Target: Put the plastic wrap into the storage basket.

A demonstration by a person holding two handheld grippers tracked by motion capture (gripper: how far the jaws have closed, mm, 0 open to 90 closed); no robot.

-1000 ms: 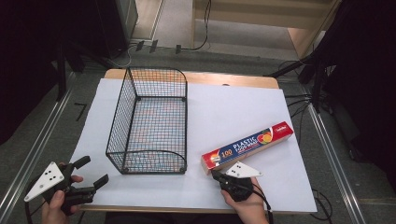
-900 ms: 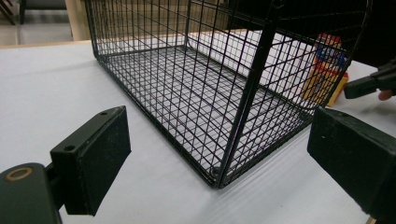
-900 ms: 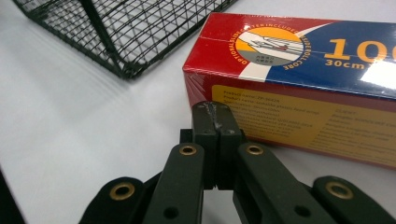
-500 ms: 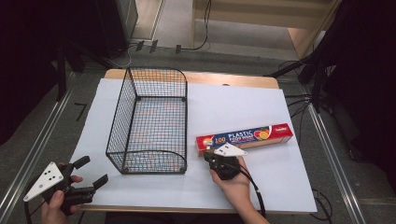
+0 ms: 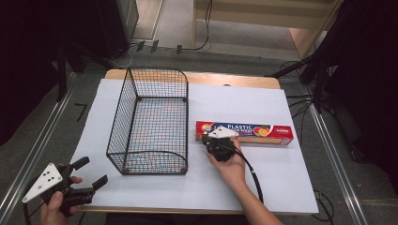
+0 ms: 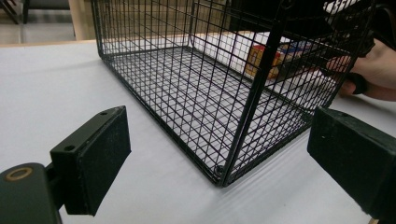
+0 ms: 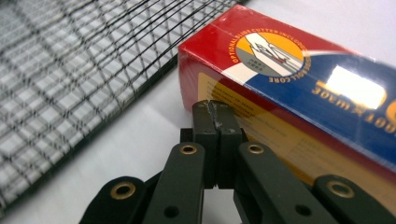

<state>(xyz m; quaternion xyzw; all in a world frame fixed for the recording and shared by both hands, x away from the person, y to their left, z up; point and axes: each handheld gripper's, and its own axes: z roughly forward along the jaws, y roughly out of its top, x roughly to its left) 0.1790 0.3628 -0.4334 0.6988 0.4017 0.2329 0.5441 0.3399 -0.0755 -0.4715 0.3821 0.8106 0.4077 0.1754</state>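
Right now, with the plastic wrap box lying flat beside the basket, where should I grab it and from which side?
Grip the box across its narrow width, near the middle of its length, coming down from above. It lies flat, long and slim, so open jaws can likely span it. The right gripper, shut, is pressed against the near side by the end next to the basket, where lifting would probably tip it.

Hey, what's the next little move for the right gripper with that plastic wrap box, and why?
Probably keep nudging the plastic wrap box sideways toward the wire basket. The right gripper is shut with nothing between its jaws, its tips pressed to the box's long side near the end closest to the basket. To lift the box instead, it would first have to back off and open. The left gripper waits open at the table's near left corner.
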